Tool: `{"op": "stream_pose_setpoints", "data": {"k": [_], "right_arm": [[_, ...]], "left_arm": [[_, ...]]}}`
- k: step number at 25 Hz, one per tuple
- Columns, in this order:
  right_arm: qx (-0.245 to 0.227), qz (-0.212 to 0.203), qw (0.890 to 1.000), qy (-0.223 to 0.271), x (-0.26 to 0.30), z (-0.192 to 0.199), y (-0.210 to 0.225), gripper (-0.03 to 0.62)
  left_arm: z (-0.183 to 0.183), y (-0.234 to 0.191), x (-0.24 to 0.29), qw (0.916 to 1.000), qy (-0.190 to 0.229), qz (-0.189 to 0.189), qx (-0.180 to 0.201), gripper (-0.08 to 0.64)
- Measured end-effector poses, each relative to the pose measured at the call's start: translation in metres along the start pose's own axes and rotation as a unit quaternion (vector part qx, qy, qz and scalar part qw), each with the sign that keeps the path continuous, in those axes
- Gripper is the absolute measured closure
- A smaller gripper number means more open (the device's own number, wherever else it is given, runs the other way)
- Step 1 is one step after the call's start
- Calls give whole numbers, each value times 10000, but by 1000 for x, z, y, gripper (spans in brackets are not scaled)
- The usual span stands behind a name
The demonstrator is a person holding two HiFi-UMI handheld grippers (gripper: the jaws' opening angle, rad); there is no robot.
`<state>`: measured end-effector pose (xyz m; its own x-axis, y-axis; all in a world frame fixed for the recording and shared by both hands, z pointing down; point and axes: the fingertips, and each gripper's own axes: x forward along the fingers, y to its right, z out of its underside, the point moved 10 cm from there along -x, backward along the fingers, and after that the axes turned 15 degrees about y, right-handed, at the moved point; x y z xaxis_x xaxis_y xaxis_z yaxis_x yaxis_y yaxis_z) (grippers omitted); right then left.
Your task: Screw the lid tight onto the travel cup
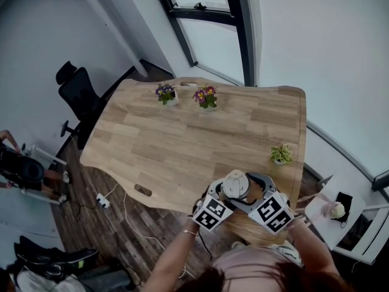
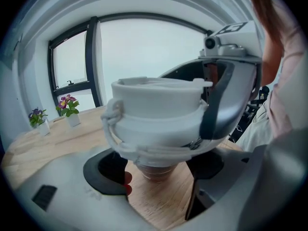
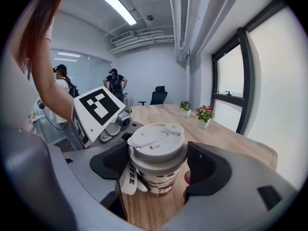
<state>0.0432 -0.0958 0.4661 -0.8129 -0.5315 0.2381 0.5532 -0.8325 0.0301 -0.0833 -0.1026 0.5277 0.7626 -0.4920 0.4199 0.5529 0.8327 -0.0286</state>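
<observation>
Right gripper view shows the right gripper closed on the lid of the travel cup, one dark pad pressed to each side of the lid's rim. The cup stands upright on the tabletop, whose near edge runs just on the person's side of the cup. Below the lid, the left gripper brackets the cup's tapered body, but its jaws stand apart. Bare wood shows between each pad and the cup wall, so it has hold of nothing.

That gap is the main hazard, as I judge it. If the lid is turned while the body is unclamped, the cup would probably spin with it and the thread would never tighten. Being so close to the edge, the cup could also skid off or tip. Closing too hard on the body might crush it, if the printed wall is as thin as it looks.

A white strap hangs down the cup's side beneath the lid, beside one pad of the right gripper. Caught there, it could cock the lid so that it seats crooked.
</observation>
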Motion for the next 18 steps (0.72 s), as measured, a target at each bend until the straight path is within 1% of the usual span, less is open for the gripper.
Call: {"op": "stream_pose_setpoints", "data": {"k": [6,11,16,18], "right_arm": [[22,163,9999,21,-1,2,-3,221],[115,167,9998,-62,-1,2,-3,221],[131,211,9996,-97,-5,2,-6,221],[120,263,9995,-96,-7,1,-6,221]], "left_arm": [[1,2,1,9999,70,-98,-68,206],[1,3,1,9999,-17,-107,-50,206],[1,5,-2,9997,-32,-238,-98,206],[1,5,-3,9995,-35,-306,-55,206]]}}
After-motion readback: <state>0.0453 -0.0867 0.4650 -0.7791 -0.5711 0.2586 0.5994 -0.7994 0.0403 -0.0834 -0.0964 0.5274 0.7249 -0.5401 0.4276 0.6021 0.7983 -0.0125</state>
